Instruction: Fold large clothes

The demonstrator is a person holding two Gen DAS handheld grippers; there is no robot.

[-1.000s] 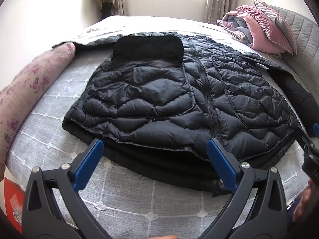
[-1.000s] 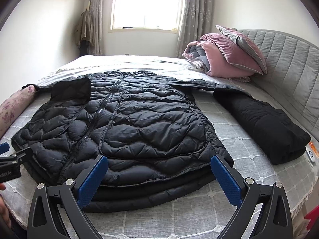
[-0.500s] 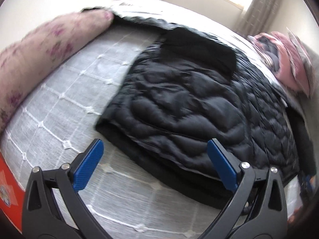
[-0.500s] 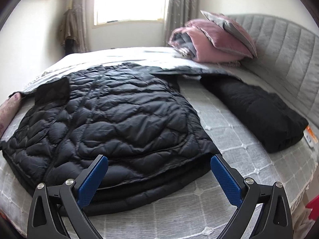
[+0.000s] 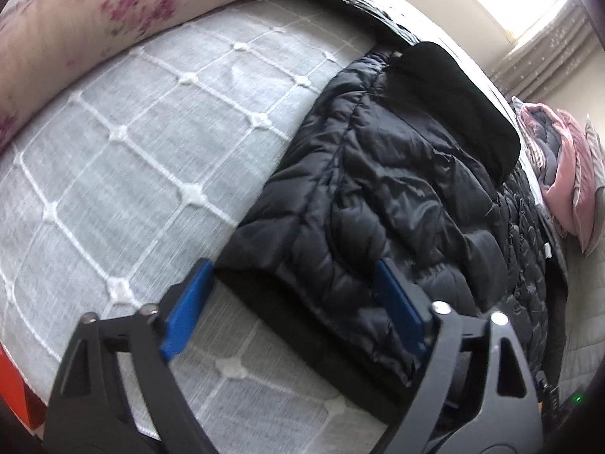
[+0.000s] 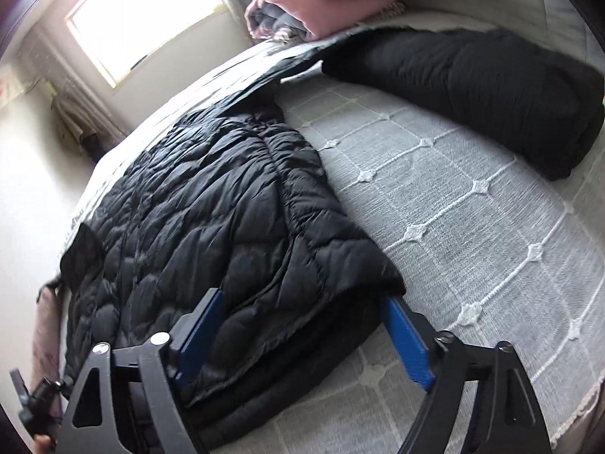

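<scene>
- The black jacket (image 5: 397,196) lies spread on the bed (image 5: 132,159), its hem nearest both tools; each tool straddles 1 hem corner.
- The left gripper (image 5: 295,302) has its jaws fairly wide and closing, with the left hem corner between the blue pads (image 5: 189,302); I cannot tell that the pads press on it yet.
- The right gripper (image 6: 302,333) is likewise fairly wide and closing around the right hem corner of the jacket (image 6: 211,227), which sits between its pads (image 6: 406,344), not yet pinched.
- Risk: the hem shows at least 2 layers, a puffy top and a darker layer beneath. A shallow bite could catch only the top one, so the fold would drag the layers apart.
- Risk: the shiny quilted cloth looks slippery and springy; it may slide out as the corners lift.
- Risk: the lower pad may snag the bed cover and pull it up with the hem.
- Risk: uneven grips between the 2 sides would skew the fold line.
- A folded black garment (image 6: 491,87) lies well beyond the right tool, clear of the work.
- Compared with 1 second ago, both tools have dropped closer, rolled so the views tilt, shifted from in front of the hem to its outer corners, and narrowed from their widest.
</scene>
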